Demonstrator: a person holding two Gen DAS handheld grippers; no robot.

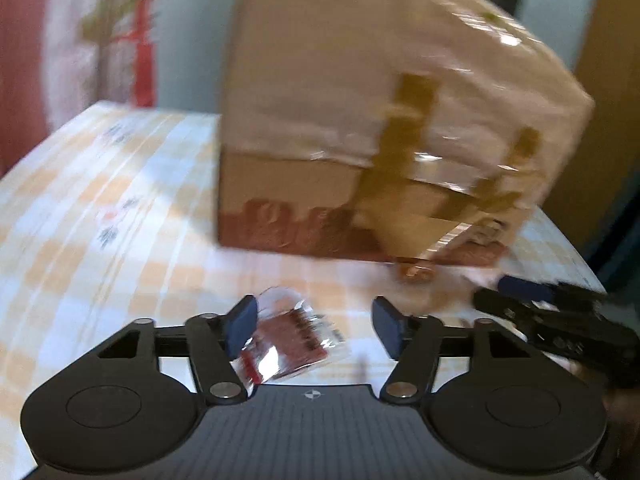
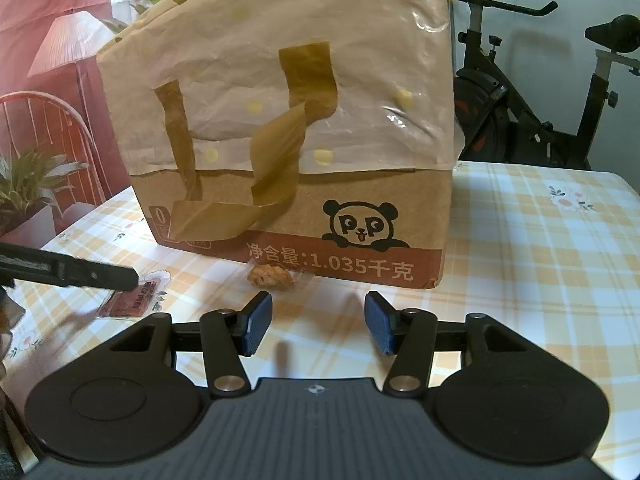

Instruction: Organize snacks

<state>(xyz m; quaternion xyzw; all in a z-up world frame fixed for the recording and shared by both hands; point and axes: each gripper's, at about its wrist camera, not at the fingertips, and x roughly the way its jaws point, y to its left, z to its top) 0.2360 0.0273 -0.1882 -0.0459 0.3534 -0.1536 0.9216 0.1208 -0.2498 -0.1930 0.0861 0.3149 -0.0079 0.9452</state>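
I held my left gripper (image 1: 314, 326) low over the red packet (image 1: 290, 342), fingers spread wide with nothing held, so I could pinch it. My right gripper (image 2: 318, 322) was spread and empty too, pointing at the brown snack (image 2: 269, 277) by the box (image 2: 296, 120) on the tabletop (image 2: 540, 260). I couldn't see inside the box.

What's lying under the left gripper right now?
Under the open left gripper lies a clear-wrapped red snack packet on the checked tablecloth. The packet's near edge is hidden behind the gripper body.
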